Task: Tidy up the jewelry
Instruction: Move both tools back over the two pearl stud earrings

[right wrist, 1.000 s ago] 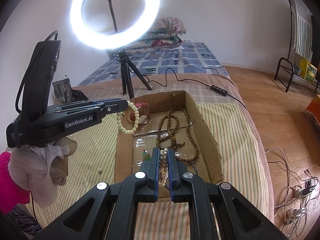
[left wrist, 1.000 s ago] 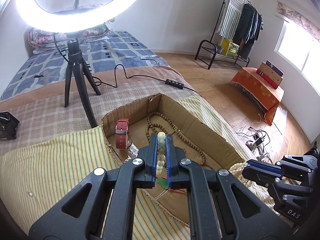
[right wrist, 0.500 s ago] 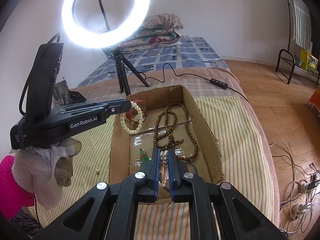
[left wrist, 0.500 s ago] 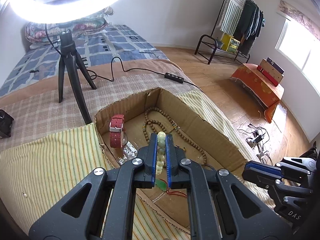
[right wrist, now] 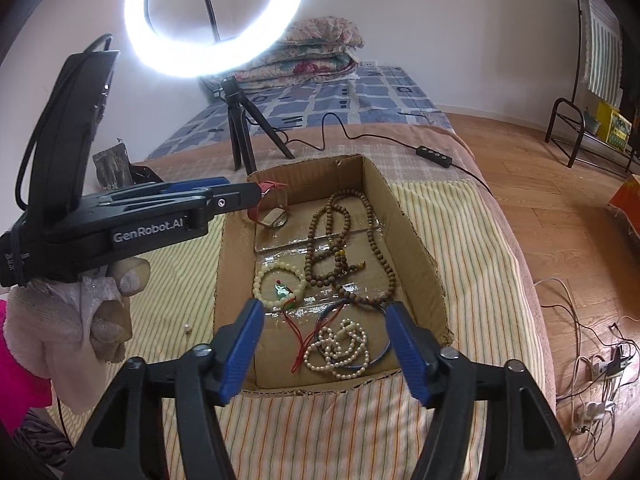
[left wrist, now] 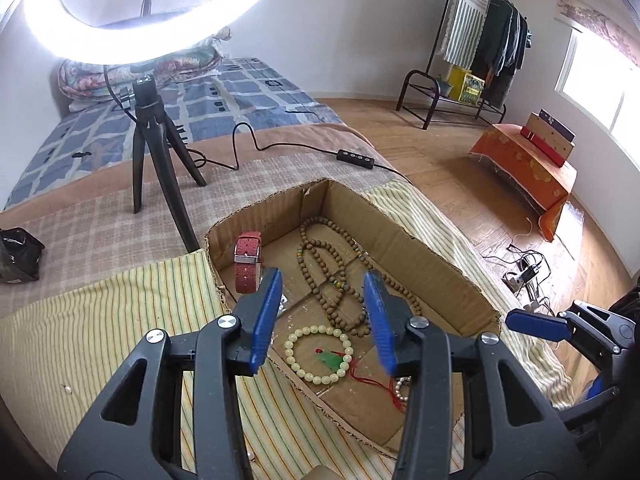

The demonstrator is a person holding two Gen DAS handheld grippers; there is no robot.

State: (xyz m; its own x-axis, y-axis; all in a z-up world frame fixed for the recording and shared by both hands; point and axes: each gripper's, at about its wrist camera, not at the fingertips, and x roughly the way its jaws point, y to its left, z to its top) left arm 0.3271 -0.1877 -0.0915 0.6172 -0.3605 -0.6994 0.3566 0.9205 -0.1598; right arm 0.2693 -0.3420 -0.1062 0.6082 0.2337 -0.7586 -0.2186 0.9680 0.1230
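Observation:
A shallow cardboard box [left wrist: 436, 256] [right wrist: 416, 240] lies on the striped bed cloth. In it lie a cream bead bracelet [left wrist: 318, 354] [right wrist: 278, 286] with a green pendant, a long brown bead necklace [left wrist: 332, 276] [right wrist: 340, 248], a red-strap watch [left wrist: 248, 260] [right wrist: 274, 208], and a white pearl strand [right wrist: 340, 346] on a blue bangle [right wrist: 384, 350]. My left gripper [left wrist: 322, 318] is open and empty above the cream bracelet. My right gripper [right wrist: 326, 342] is open and empty above the pearl strand.
A ring light on a black tripod [left wrist: 154, 152] [right wrist: 244, 132] stands behind the box, its cable and switch [left wrist: 356, 157] trailing right. A dark pouch [left wrist: 18, 254] lies at the left. A loose pearl [right wrist: 186, 327] lies on the cloth. The bed's edge drops to the wooden floor on the right.
Both grippers have opened. The left one let go of the cream bracelet and the right one let go of the pearl strand; both pieces now lie in the box.

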